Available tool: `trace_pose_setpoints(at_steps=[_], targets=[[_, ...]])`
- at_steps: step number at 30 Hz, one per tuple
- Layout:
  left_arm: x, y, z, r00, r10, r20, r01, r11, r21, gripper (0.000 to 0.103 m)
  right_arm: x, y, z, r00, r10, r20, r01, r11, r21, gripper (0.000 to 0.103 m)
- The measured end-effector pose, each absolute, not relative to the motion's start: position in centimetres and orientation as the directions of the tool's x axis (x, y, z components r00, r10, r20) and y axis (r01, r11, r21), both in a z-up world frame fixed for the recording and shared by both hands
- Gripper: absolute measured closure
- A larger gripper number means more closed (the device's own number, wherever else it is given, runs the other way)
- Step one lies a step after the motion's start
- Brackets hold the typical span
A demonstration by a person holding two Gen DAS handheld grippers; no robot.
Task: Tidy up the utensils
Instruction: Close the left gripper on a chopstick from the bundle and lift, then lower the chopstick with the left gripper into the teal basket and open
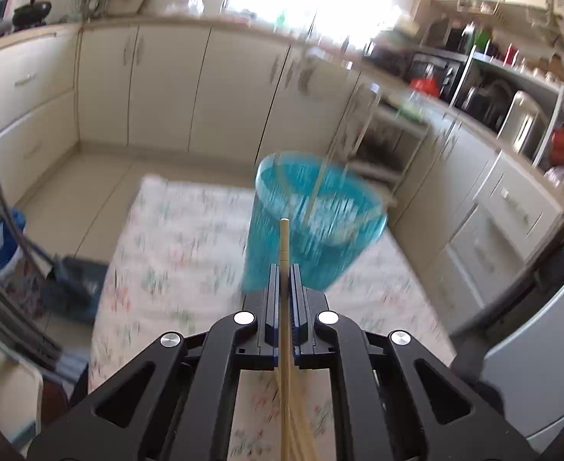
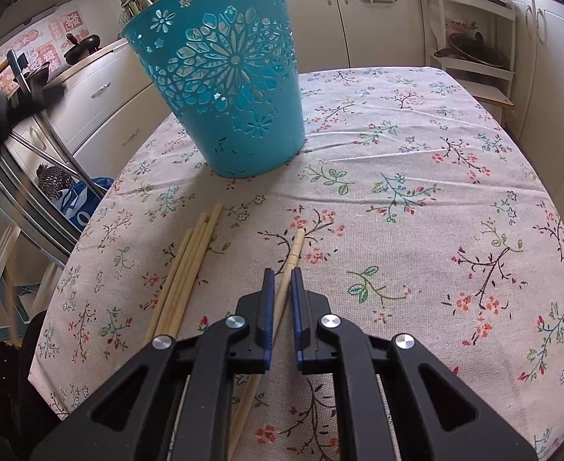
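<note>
My left gripper (image 1: 284, 269) pinches a chopstick (image 1: 284, 242) above the teal bin (image 1: 312, 230) (blurred); my right gripper (image 2: 282, 272) straddles another chopstick (image 2: 291, 257), jaws slightly parted.

No legible text anywhere. Pink-and-white stickers (image 2: 57, 27) on the far-left wall carry characters, too small and blurred to read. Blue bag (image 2: 77, 201) on the floor left of the table shows white lettering, only a partial "O" shape clear. Shelf unit (image 2: 470, 25) far right has a red-print label, unreadable.
</note>
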State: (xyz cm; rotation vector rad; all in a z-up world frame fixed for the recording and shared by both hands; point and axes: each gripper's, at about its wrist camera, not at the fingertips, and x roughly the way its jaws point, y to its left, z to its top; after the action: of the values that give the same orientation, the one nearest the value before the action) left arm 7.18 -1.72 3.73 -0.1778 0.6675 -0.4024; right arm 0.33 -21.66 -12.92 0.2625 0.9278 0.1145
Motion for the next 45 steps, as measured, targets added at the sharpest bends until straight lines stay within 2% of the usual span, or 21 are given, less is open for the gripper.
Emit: trace_pose_setpoints(at_steps=[6, 13, 19, 32, 35, 37, 45], targets=[[10.7, -3.2, 11.6, 0.834, -0.417, -0.361, 0.337, 0.903, -0.266, 0.099, 0.3, -21.9, -12.9, 0.598, 0.226, -0.768, 0.018, 0.955, 0.295, 0.094], [15.1, -5.4, 13.6, 0.915, -0.342, -0.215, 0.281, 0.921, -0.268, 0.098, 0.3, -22.2, -13.0, 0.600, 0.241, -0.763, 0.018, 0.949, 0.314, 0.094], [18.3, -7.6, 9.8, 0.930, -0.264, -0.255, 0.208, 0.952, -0.224, 0.098, 0.3, -22.3, -13.0, 0.600, 0.250, -0.760, 0.018, 0.945, 0.326, 0.094], [16.5, -7.5, 4.4, 0.887, -0.268, -0.376, 0.226, 0.962, -0.152, 0.097, 0.3, -22.2, -13.0, 0.601, 0.244, -0.761, 0.018, 0.948, 0.319, 0.094], [15.4, -6.9, 4.2, 0.885, -0.264, -0.384, 0.228, 0.964, -0.139, 0.085, 0.3, -22.1, -12.9, 0.601, 0.239, -0.762, 0.018, 0.950, 0.312, 0.094], [14.7, -6.1, 4.3, 0.888, -0.258, -0.382, 0.220, 0.965, -0.140, 0.069, 0.3, -21.9, -12.9, 0.601, 0.236, -0.763, 0.018, 0.951, 0.309, 0.094], [9.3, 0.1, 2.7, 0.907, -0.175, -0.383, 0.114, 0.978, -0.176, 0.041, 0.3, -22.0, -12.7, 0.593, 0.266, -0.760, -0.004, 0.945, 0.327, 0.084]])
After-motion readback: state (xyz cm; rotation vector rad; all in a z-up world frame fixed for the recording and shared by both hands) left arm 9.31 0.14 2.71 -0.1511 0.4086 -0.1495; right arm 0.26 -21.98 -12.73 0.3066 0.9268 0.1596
